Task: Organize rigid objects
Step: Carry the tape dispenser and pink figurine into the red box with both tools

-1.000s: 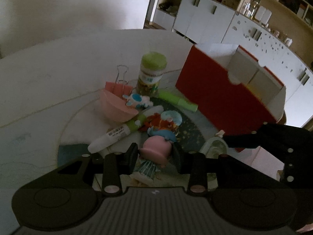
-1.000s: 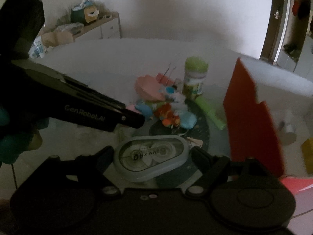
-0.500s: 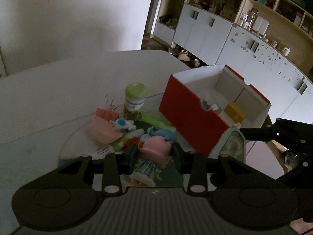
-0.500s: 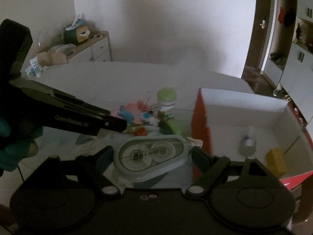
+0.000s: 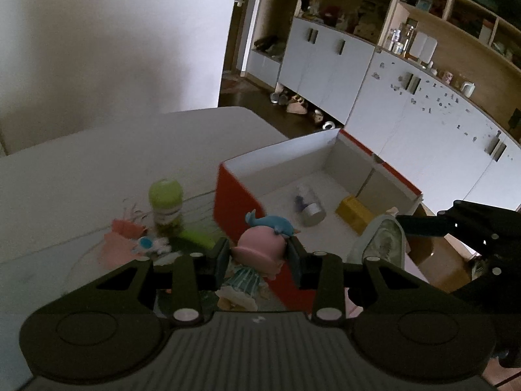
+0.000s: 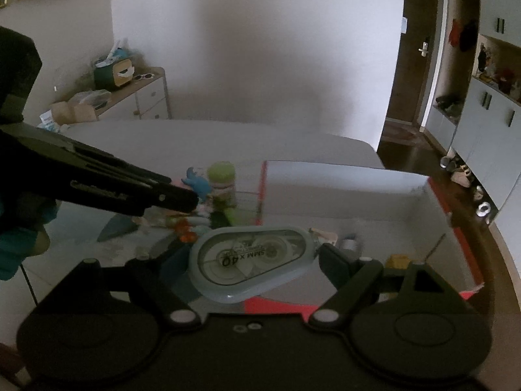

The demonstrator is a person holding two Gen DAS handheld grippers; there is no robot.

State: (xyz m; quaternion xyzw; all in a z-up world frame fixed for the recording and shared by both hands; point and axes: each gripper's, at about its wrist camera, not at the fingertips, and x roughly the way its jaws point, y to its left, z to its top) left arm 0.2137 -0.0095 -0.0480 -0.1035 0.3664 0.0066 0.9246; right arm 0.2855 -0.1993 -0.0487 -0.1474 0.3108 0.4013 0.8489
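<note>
While the left tool (image 5: 260,254) clamps a doll (image 5: 257,249) by its pink head, body hanging below, the right tool (image 6: 252,262) grips a tape dispenser (image 6: 252,262) crosswise, long axis spanning the jaws. Ahead and below both lies the red box (image 5: 237,208), open-topped; the right tool sits nearer its interior, the left over its near wall, on the surface (image 5: 81,169).

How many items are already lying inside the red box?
2: a small silver-capped bottle lying mid-floor, and a yellow block just right of it. The box's near wall may hide more.
</note>
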